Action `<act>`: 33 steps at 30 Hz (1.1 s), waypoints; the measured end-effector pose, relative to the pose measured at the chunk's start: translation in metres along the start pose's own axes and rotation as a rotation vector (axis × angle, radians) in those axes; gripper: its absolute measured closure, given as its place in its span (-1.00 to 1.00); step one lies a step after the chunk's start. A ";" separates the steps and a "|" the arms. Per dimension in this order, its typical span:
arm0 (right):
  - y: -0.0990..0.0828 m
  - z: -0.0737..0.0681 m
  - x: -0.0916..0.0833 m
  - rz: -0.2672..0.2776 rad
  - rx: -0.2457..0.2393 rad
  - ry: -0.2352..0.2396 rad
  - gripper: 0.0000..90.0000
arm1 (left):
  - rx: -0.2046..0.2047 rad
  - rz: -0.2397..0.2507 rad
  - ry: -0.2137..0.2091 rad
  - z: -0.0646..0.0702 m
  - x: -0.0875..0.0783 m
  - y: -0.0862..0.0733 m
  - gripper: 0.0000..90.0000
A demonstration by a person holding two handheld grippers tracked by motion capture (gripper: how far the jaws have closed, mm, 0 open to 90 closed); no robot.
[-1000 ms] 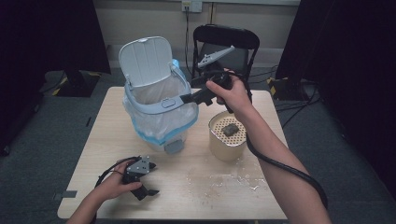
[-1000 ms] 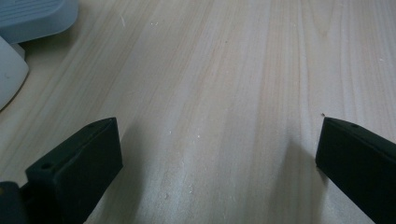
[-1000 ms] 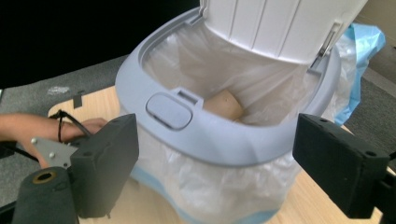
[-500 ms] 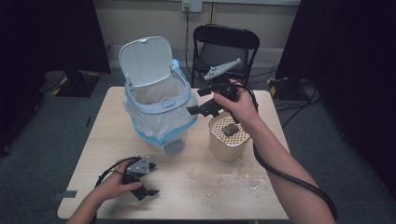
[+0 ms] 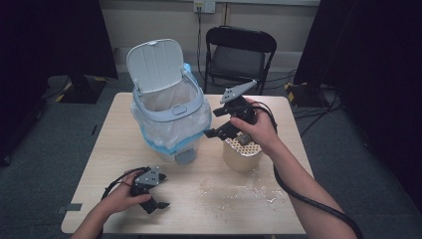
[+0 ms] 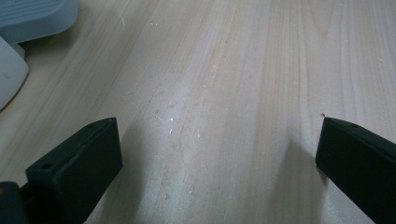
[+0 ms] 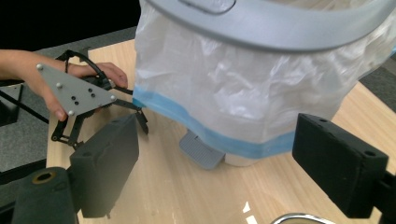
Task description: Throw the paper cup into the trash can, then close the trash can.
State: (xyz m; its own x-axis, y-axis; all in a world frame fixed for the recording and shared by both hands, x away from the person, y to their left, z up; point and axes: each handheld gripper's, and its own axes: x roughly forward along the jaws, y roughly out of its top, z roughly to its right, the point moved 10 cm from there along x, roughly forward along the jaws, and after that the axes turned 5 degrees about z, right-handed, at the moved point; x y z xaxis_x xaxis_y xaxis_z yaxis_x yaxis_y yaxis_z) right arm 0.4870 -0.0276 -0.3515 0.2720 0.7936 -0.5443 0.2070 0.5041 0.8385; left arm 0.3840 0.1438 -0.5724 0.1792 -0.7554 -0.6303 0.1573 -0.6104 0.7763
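The perforated cup stands on the surface just right of the lined bin. The right gripper hangs over its rim, spread and empty. The left gripper rests near the front edge, spread wide.

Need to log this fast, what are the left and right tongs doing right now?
Left tongs: open, empty, low over the table.
Right tongs: open, empty, above the cup, facing the bin.
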 end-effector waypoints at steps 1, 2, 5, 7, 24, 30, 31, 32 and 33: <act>-0.002 -0.001 0.000 0.002 0.005 0.003 -0.69 | 0.000 0.000 0.000 0.000 0.000 0.000 -1.00; -0.005 -0.001 0.001 0.007 0.010 0.004 -0.69 | 0.000 0.000 0.000 0.000 0.000 0.000 -1.00; -0.012 -0.004 0.001 0.015 0.006 0.003 -0.69 | 0.001 -0.005 0.001 0.000 0.000 0.000 -1.00; -0.017 -0.006 0.002 0.025 0.011 0.013 -0.69 | 0.002 -0.005 0.002 0.000 0.000 0.000 -1.00; -0.060 -0.022 0.004 0.033 0.035 0.058 -0.69 | -0.003 -0.005 -0.001 0.000 0.000 0.000 -1.00; -0.072 -0.028 0.006 0.032 0.048 0.073 -0.69 | -0.003 -0.006 -0.002 0.000 0.000 0.000 -1.00; -0.074 -0.029 0.006 0.032 0.053 0.075 -0.69 | -0.003 -0.005 -0.001 0.000 0.000 0.000 -1.00; -0.076 -0.030 0.007 0.030 0.053 0.079 -0.69 | -0.002 -0.006 -0.001 0.000 0.000 0.000 -1.00; -0.078 -0.031 0.007 0.029 0.052 0.077 -0.69 | -0.003 -0.005 -0.001 0.000 0.000 0.000 -1.00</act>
State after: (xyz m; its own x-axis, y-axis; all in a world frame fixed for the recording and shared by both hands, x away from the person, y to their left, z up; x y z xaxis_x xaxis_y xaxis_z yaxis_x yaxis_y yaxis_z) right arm 0.4441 -0.0508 -0.4198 0.2058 0.8323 -0.5148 0.2489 0.4642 0.8500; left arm 0.3835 0.1442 -0.5726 0.1770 -0.7527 -0.6341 0.1611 -0.6134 0.7731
